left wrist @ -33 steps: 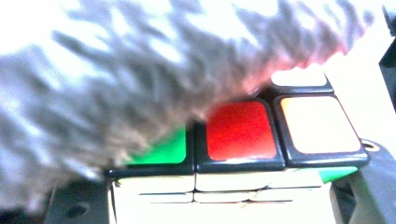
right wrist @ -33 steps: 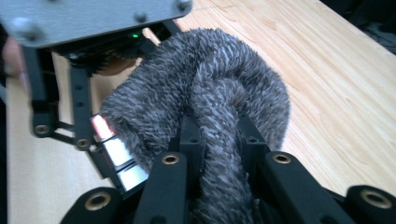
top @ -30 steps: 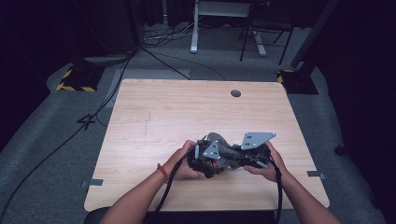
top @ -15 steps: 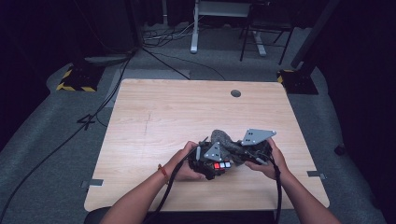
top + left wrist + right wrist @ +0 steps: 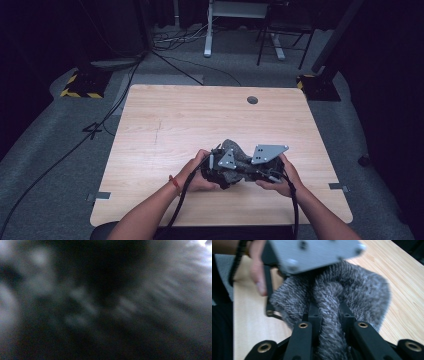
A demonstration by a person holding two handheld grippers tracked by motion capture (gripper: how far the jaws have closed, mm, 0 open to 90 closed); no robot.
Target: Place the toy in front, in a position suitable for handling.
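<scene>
Your left gripper [image 5: 220,167] and right gripper [image 5: 260,170] have hardly shifted since a second ago. Both remain clamped on the grey fuzzy cloth [image 5: 235,155], bunched between them at lower centre of the table [image 5: 165,125]. Treat the grip as settled.

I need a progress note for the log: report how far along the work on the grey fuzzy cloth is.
Done: both claws have taken hold; the right claw is shut on a fold of the grey fuzzy cloth, the left claw shut at its other side. In hand: the cloth is bunched between them above the table. Left: it is not yet flat or folded.
</scene>
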